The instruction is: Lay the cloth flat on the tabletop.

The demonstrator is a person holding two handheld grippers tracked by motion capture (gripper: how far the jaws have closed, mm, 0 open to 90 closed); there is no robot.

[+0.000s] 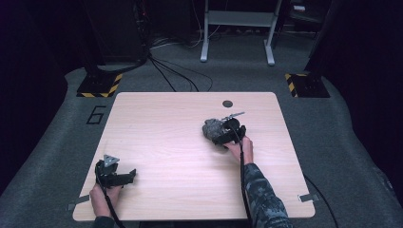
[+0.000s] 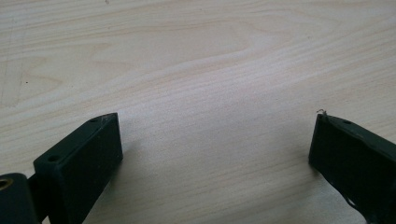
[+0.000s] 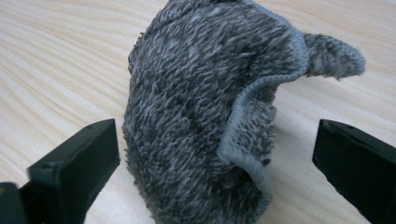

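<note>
Right gripper (image 3: 215,154) jaws spread wide around bunched grey towel (image 3: 205,107) on bench (image 1: 161,137); left gripper (image 2: 215,149) jaws released, empty.

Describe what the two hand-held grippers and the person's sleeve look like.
Both are black with blocky, flat-faced jaws. The left hand-held gripper carries a grey three-cornered plate on top. A black cable trails from the right hand-held gripper along a dark patterned sleeve.

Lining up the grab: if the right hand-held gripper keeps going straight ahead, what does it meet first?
The grey towel, bunched up on the table. It sits directly between the open jaws of the right hand-held gripper, apparently very close.
</note>
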